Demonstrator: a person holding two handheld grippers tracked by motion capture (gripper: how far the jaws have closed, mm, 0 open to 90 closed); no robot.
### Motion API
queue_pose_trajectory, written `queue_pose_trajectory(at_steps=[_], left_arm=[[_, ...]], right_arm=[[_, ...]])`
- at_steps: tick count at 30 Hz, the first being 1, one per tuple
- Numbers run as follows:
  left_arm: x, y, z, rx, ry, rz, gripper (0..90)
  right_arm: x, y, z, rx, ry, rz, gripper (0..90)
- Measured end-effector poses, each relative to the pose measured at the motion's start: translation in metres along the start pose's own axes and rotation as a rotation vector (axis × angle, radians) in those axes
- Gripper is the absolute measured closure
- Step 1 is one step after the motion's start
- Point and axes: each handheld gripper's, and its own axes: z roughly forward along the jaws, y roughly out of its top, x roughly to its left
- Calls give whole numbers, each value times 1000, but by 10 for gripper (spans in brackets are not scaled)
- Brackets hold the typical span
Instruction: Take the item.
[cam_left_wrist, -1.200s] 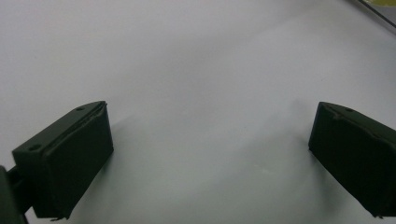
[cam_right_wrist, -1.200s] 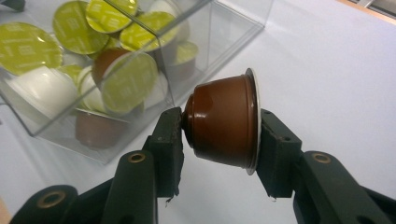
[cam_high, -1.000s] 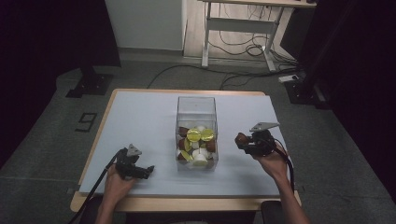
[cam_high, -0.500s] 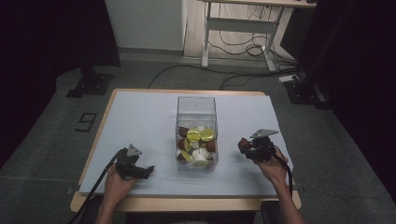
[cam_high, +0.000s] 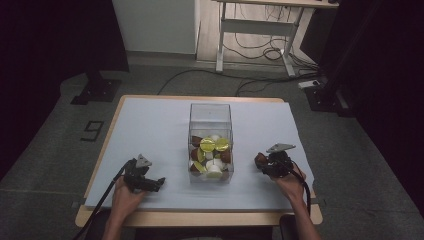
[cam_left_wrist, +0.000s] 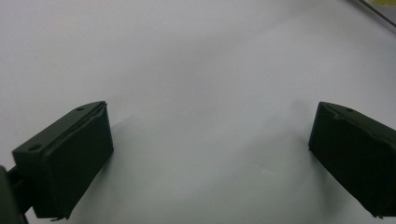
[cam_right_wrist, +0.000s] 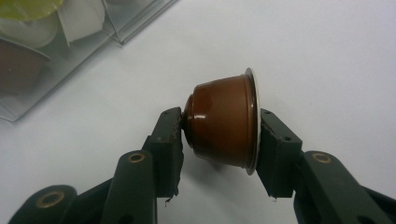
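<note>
A wooden-edged table (cam_high: 295, 210) carries a pale sheet (cam_high: 150, 130) that covers nearly all of its top. At the middle of the sheet, slightly toward the near edge, stands a clear plastic box (cam_high: 210, 116), tall and open at the top; its lower part holds a heap of coffee capsules (cam_high: 212, 152) in brown, white and yellow-green, and its upper part is bare. A corner of that box (cam_right_wrist: 56, 51) also shows at the upper left of the right gripper view, with white and brown capsules behind the wall.

The left gripper (cam_high: 159, 183) rests near the near left corner of the table, held in the person's left hand (cam_high: 125, 192), well apart from the box. In the left gripper view its jaws stand wide apart over bare white sheet, with nothing between them.

The right gripper (cam_high: 260, 161) sits toward the near right edge of the table, just to the right of the box and apart from it, in the person's right hand (cam_high: 290, 182). In the right gripper view, the right gripper (cam_right_wrist: 219, 133) is clamped on a brown coffee capsule (cam_right_wrist: 222, 126): one pad presses the narrow domed end, the other presses the flat foil-rimmed lid, so the capsule lies sideways between the jaws. The capsule hangs low over the white sheet, near the box's right wall; whether it touches the sheet cannot be told. In the high view it shows as a small brown spot (cam_high: 260, 160) at the gripper's tip.
</note>
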Motion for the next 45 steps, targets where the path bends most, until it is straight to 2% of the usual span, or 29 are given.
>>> queue_pose_trajectory(at_steps=[8, 12, 15, 17, 18, 24, 32, 40, 45], left_arm=[[0, 0, 0, 0, 0, 0, 0], [0, 0, 0, 0, 0, 0, 0], [0, 0, 0, 0, 0, 0, 0], [0, 0, 0, 1, 0, 0, 0], [0, 0, 0, 0, 0, 0, 0], [0, 0, 0, 0, 0, 0, 0], [0, 0, 0, 0, 0, 0, 0], [0, 0, 0, 0, 0, 0, 0], [0, 0, 0, 0, 0, 0, 0]], right_arm=[[1, -7, 6, 2, -4, 15, 544], [1, -7, 6, 7, -4, 9, 539], [2, -7, 7, 12, -6, 10, 504], [1, -6, 8, 21, -1, 19, 446], [1, -6, 8, 25, 0, 32, 390], [0, -6, 3, 7, 20, 62, 299], [3, -9, -9, -18, 24, 40, 240], [5, -19, -17, 1, 4, 8, 140], [4, -26, -17, 8, -4, 24, 129]])
